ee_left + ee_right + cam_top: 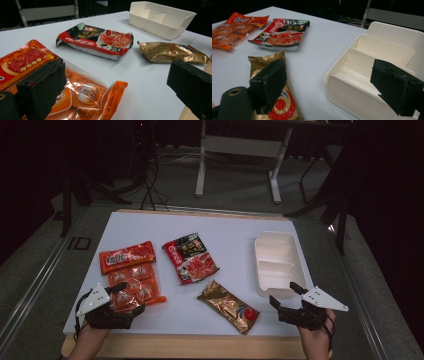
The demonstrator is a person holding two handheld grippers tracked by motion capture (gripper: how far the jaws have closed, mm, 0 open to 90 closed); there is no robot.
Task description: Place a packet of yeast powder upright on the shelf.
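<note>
My left gripper hovers open over the near end of a clear orange snack packet. In the left gripper view its jaws stand wide apart, with the packet's corner low between them and untouched. A red-orange packet lies just beyond. My right gripper is open at the near end of the white divided tray. In the right gripper view one jaw stands over the gold packet and the other over the tray's wall, gripping nothing.
A red and black packet lies mid-table, and the gold packet sits near the front edge between my hands. The white mat ends at a wooden table edge. Desk legs and cables stand on the floor beyond.
</note>
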